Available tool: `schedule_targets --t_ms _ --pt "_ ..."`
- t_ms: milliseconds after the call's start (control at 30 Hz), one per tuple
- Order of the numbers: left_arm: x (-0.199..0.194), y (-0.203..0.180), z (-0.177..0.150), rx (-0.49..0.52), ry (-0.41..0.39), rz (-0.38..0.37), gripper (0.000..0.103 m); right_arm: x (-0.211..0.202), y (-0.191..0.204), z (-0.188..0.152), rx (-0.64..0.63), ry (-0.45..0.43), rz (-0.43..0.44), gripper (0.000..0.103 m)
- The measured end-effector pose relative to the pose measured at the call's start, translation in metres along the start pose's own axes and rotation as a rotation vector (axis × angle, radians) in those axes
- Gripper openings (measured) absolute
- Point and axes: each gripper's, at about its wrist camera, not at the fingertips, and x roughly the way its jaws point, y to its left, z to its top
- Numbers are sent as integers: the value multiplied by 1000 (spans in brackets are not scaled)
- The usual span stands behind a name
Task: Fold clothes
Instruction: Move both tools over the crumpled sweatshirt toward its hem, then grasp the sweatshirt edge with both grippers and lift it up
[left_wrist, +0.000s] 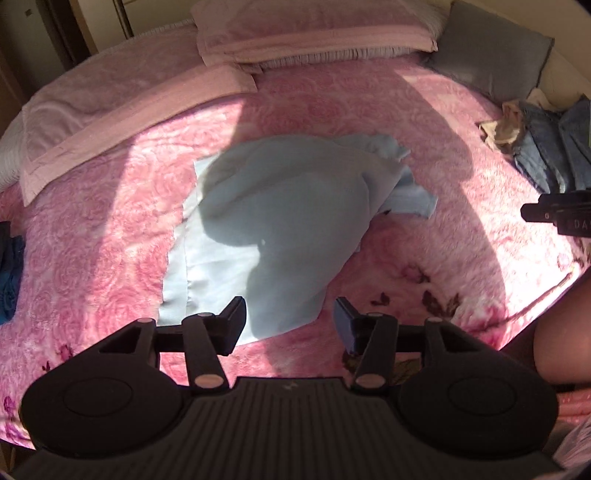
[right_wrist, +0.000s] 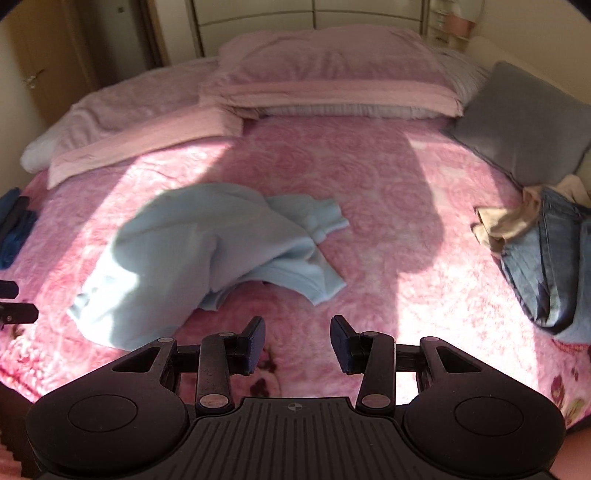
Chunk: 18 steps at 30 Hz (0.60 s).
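Observation:
A light blue garment lies crumpled on the pink floral bed cover, its sleeves bunched at the far right. My left gripper is open and empty, just above the garment's near hem. In the right wrist view the same garment lies left of centre. My right gripper is open and empty over the bare bed cover, near the garment's right edge. The right gripper's tip also shows at the right edge of the left wrist view.
Folded jeans and a beige garment lie at the bed's right side. A grey cushion and pink pillows lie at the head. A dark blue garment lies at the left edge.

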Motion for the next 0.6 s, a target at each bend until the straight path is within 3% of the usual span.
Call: schedule_targets --t_ms 300,367,600 --pt "61 -2 -33 -1 76 -33 49 50 2 -24 -143 71 -39 46" --pt "76 -8 -39 -9 84 -26 49 66 -4 -29 -183 87 -42 75" --pt "135 -34 -50 40 45 83 56 124 -35 -41 -318 130 -39 77"
